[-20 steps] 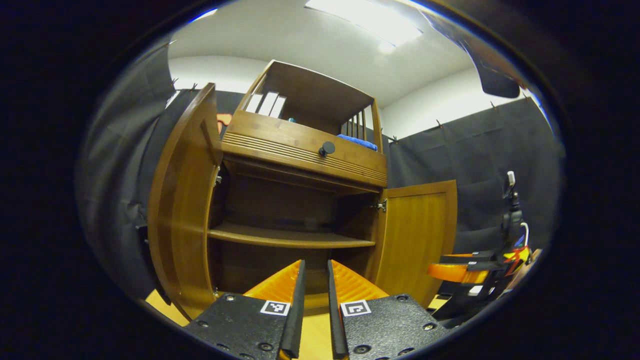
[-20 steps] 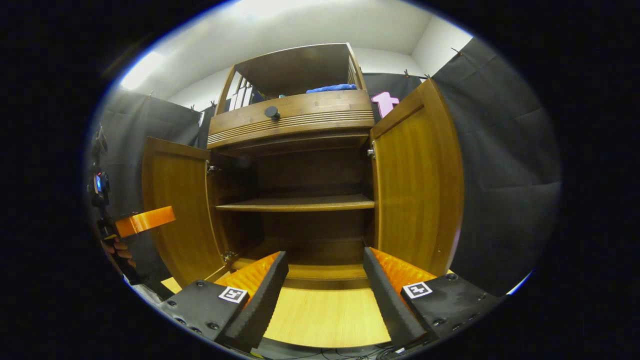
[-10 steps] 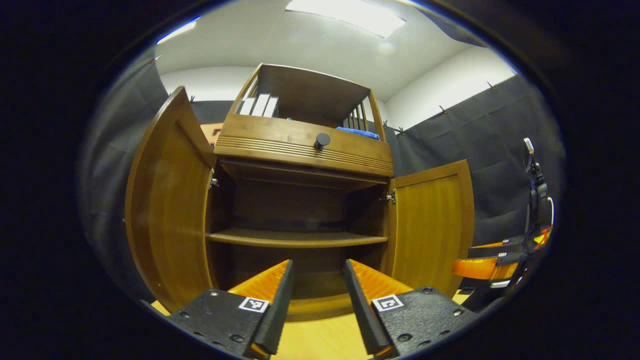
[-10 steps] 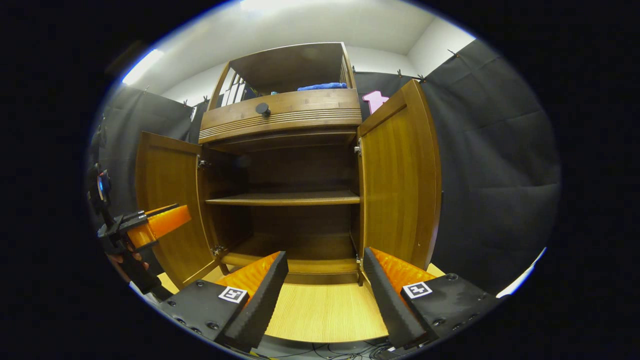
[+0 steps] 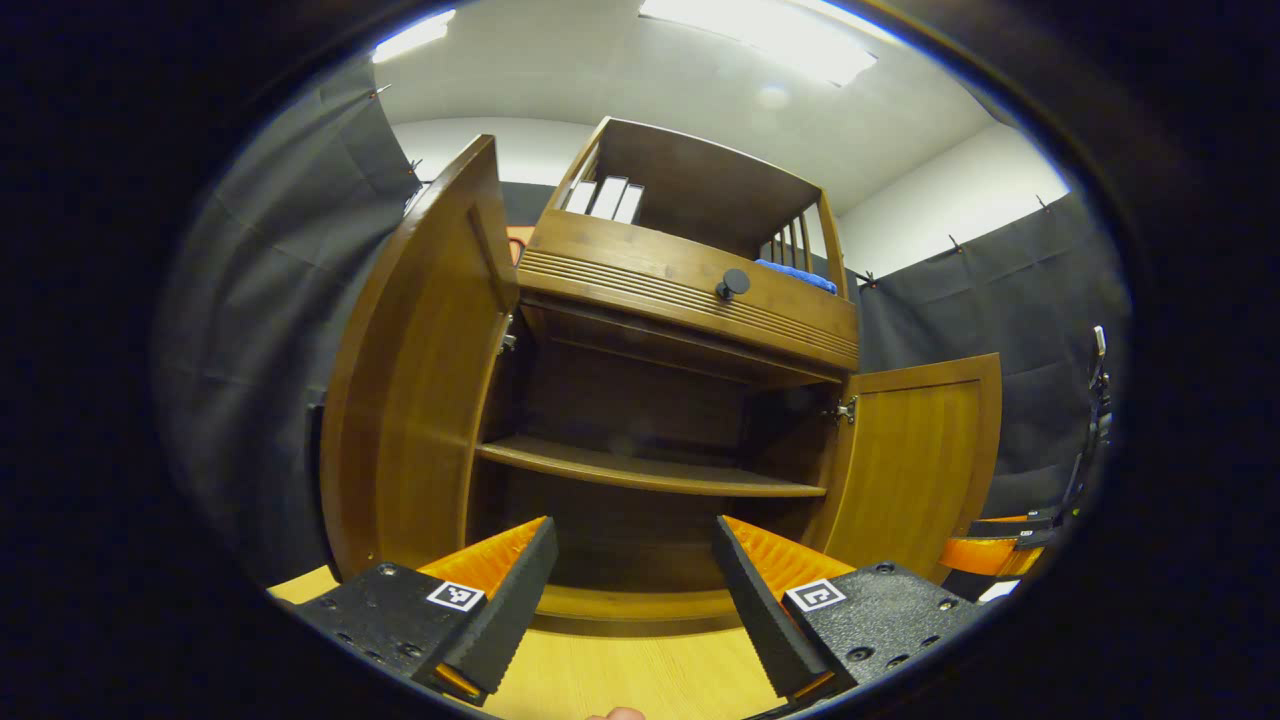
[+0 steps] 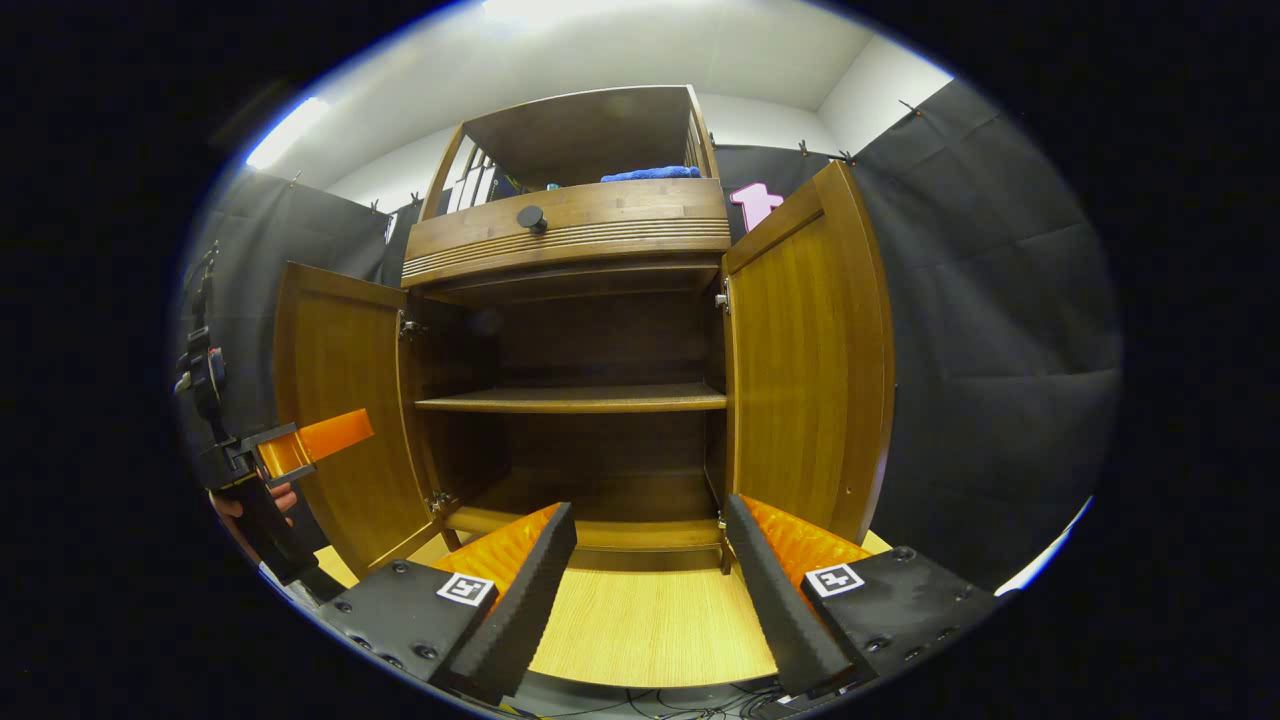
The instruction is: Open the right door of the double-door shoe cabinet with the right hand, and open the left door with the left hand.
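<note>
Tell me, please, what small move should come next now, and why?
Probably none beyond drawing both grippers back. The brown wooden left door and brown wooden right door of the cabinet both stand swung wide, baring the wooden inner shelf. The left gripper and right gripper hang open, apart from the doors, gripping nothing.

Black screw-studded tongs (image 6: 650,590) with square markers, ridged pads (image 6: 520,590).
</note>
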